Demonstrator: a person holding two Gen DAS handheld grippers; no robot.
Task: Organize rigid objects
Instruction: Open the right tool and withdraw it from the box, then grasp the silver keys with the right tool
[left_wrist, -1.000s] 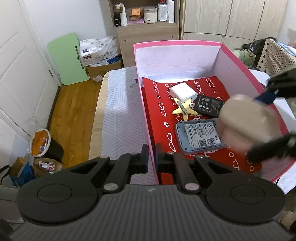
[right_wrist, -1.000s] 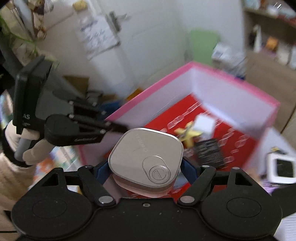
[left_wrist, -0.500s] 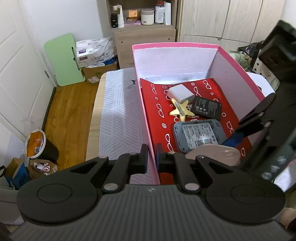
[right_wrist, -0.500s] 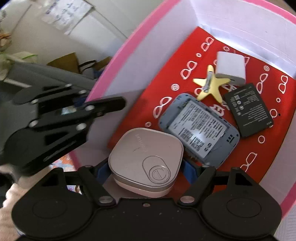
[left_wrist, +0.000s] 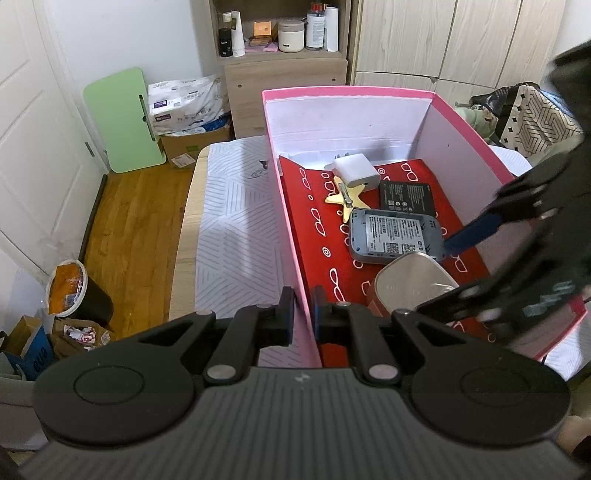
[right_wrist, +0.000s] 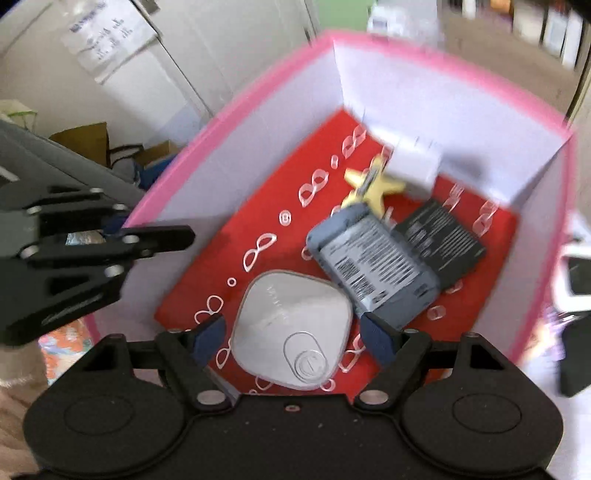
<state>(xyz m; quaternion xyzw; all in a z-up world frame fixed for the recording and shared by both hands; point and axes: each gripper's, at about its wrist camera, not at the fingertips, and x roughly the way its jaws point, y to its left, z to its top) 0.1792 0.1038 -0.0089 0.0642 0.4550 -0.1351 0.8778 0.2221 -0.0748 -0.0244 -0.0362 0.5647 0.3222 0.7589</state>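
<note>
— What's changed since half a second ago?

— My right tongs (right_wrist: 291, 332) have let go: then they clamped the silver case (right_wrist: 295, 328), now the pads stand spread either side of it, not touching. The case lies on the red lining at the near end of the pink box (left_wrist: 291, 236).

— What else is in there?

— A grey router (left_wrist: 395, 236) just beyond the case, a black battery (left_wrist: 406, 195), a gold star clip (left_wrist: 345, 199) and a white charger (left_wrist: 356, 171) toward the far wall.

— And your left?

— My left tongs (left_wrist: 303, 317) are clenched on the box's left wall, near its front corner.
</note>
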